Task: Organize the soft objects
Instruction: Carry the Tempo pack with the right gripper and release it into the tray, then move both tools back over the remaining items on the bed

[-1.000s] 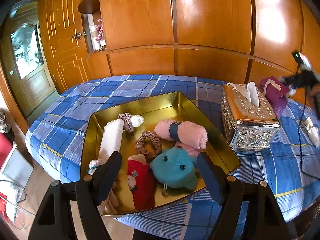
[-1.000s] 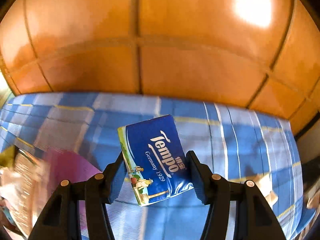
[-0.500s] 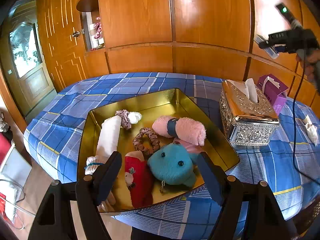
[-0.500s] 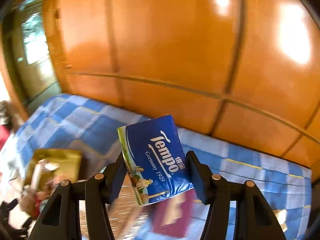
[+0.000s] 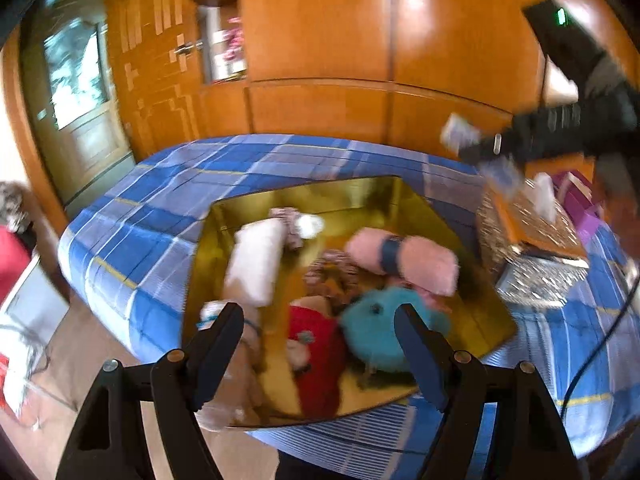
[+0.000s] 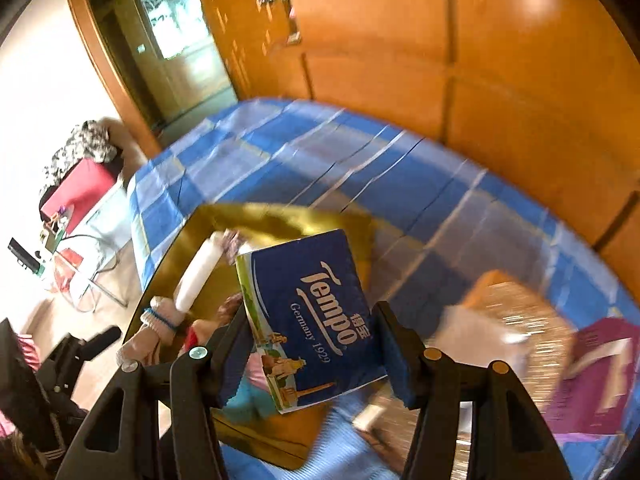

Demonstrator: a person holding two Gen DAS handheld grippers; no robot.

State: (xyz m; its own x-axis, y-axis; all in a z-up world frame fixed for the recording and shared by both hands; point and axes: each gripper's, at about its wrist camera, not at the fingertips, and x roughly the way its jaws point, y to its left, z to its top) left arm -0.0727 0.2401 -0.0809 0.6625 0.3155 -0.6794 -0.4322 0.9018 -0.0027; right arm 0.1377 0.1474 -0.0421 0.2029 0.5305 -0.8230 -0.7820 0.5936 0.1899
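Table [image 5: 168, 184] with blue plaid cloth carries gold tray [image 5: 360, 196] holding soft toys and rolled towels. Left gripper [image 5: 320, 344] hovers at tray's near edge, jaws spread, nothing between. Right gripper [image 6: 312, 344] pinches blue Tempo tissue pack [image 6: 316, 312] between its pads, above the tray.

Home bedroom: bed [image 5: 160, 216], wooden wardrobe [image 5: 320, 40].

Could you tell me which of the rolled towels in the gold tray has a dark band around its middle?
The pink rolled towel, lying toward the right of the gold tray. The white rolled towel on the left has no dark band around its middle.
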